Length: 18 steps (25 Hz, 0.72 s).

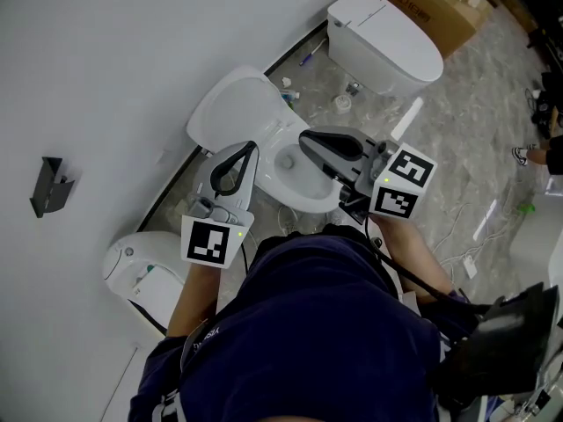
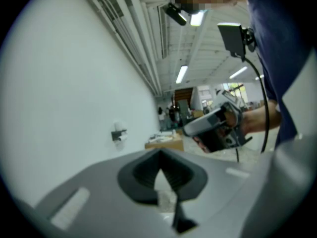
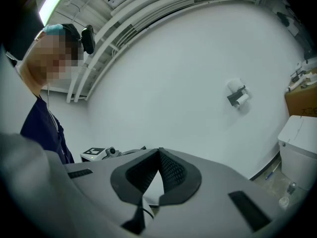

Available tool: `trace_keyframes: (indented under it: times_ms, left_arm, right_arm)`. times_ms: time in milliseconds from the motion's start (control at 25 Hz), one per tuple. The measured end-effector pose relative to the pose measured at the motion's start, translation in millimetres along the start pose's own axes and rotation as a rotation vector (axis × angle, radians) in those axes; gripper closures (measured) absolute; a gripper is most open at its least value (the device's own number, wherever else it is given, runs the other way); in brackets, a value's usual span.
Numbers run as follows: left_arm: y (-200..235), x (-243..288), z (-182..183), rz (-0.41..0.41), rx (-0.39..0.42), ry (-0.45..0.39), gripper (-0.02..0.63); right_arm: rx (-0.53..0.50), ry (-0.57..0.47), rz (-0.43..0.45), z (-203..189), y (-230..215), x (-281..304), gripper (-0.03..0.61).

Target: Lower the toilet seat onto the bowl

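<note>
A white toilet stands against the wall in the head view, its lid and seat (image 1: 233, 108) raised upright behind the open bowl (image 1: 303, 183). My left gripper (image 1: 252, 148) hovers over the bowl's left rim, shut with nothing in it. My right gripper (image 1: 305, 138) hangs over the bowl's right side, also shut and empty. In the left gripper view the jaws (image 2: 159, 153) meet tip to tip, facing the wall, with the right gripper (image 2: 213, 125) beyond them. The right gripper view shows its jaws (image 3: 159, 152) closed, pointing level at the bare wall. Neither gripper touches the seat.
A second toilet (image 1: 383, 38) stands farther along the wall, a cardboard box (image 1: 431, 7) behind it. A third toilet (image 1: 145, 275) sits at the lower left. A paper holder (image 1: 48, 185) hangs on the wall. Small items and a cable lie on the marble floor (image 1: 457, 148).
</note>
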<state>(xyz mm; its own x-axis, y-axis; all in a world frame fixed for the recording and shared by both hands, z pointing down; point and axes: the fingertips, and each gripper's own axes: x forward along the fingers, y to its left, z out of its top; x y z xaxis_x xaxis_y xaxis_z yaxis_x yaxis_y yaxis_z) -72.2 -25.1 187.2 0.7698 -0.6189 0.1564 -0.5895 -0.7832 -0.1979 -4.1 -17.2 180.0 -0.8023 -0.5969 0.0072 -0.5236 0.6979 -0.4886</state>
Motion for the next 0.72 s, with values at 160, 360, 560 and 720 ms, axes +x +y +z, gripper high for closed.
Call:
trace_keyframes:
  times_ms: [160,360,560,720]
  left_arm:
    - [-3.0,1.6,-2.3,-0.003,-0.014,0.007,0.611]
    - [-8.4,2.7,-4.8,-0.009,-0.019,0.009,0.611]
    - [-8.6,3.0,-3.7,-0.011,-0.031,0.000,0.611]
    - [-10.1,5.0,-4.0,-0.019,-0.033,-0.004,0.611]
  right_arm:
    - [0.014,0.011,-0.001,-4.5,-3.5,-0.2,0.571]
    - [0.019,0.017,-0.003,-7.5,-4.8,-1.2,0.571]
    - [0.017,0.023,-0.008,-7.9,-5.3,-1.4,0.571]
    - [0.020,0.030,-0.011,-9.7,-6.4,-1.9,0.571]
